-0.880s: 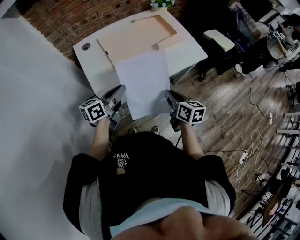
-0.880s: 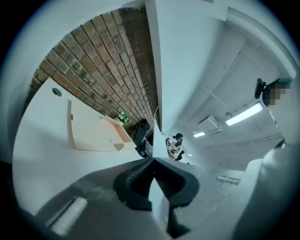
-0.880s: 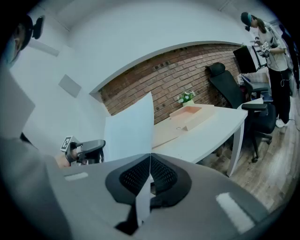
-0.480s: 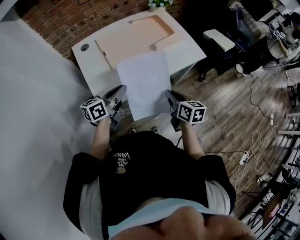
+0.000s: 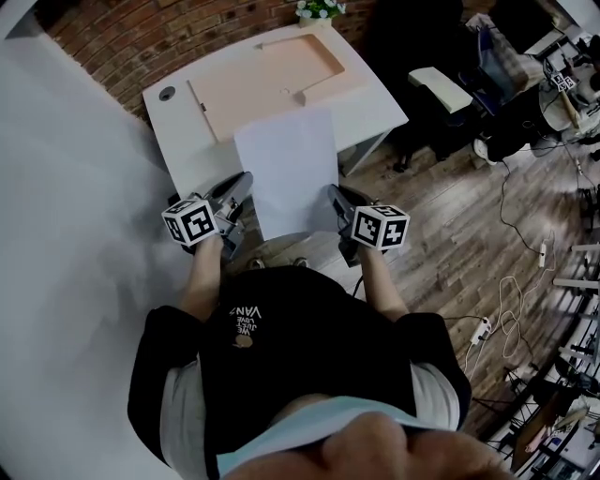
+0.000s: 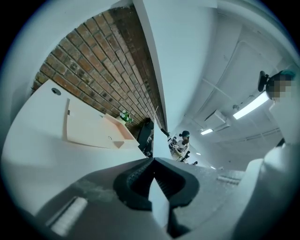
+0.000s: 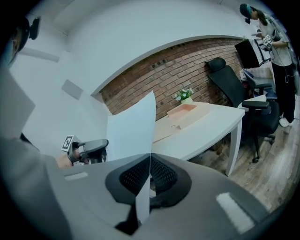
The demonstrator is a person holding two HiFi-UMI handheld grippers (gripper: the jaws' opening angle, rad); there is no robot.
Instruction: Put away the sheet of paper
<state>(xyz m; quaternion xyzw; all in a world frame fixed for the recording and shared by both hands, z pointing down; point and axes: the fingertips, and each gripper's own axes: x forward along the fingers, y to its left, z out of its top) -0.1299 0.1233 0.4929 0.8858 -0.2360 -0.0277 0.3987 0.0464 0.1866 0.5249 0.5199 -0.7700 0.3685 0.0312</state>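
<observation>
Nearest to the person, the sheet of paper (image 5: 289,169) is held in the air by its two long edges. The left gripper (image 5: 242,184) is clamped shut on the left edge and the right gripper (image 5: 335,193) is clamped shut on the right edge, both close to the near end. In each gripper view only a narrow strip of the sheet is seen pinched between the closed pads.

So slim a hold could be lost if either side is tugged. The sheet could be torn if the grippers are drawn apart, or buckled if they are brought together.

Further out, most of the sheet is unsupported beyond the grippers. It reaches over the front part of the desk (image 5: 178,150); whether it touches the top cannot be told. If it is lowered too early, the far end could be caught on the desk edge and folded under.

Beyond that lies the tray (image 5: 272,75), judged to be the likely destination. Its raised rim could snag the leading edge. If one gripper is released before the other, the sheet could be swung aside and dropped to the floor (image 5: 450,234).

At the far edge, the plant (image 5: 319,9) could be knocked only by a clear overshoot.
</observation>
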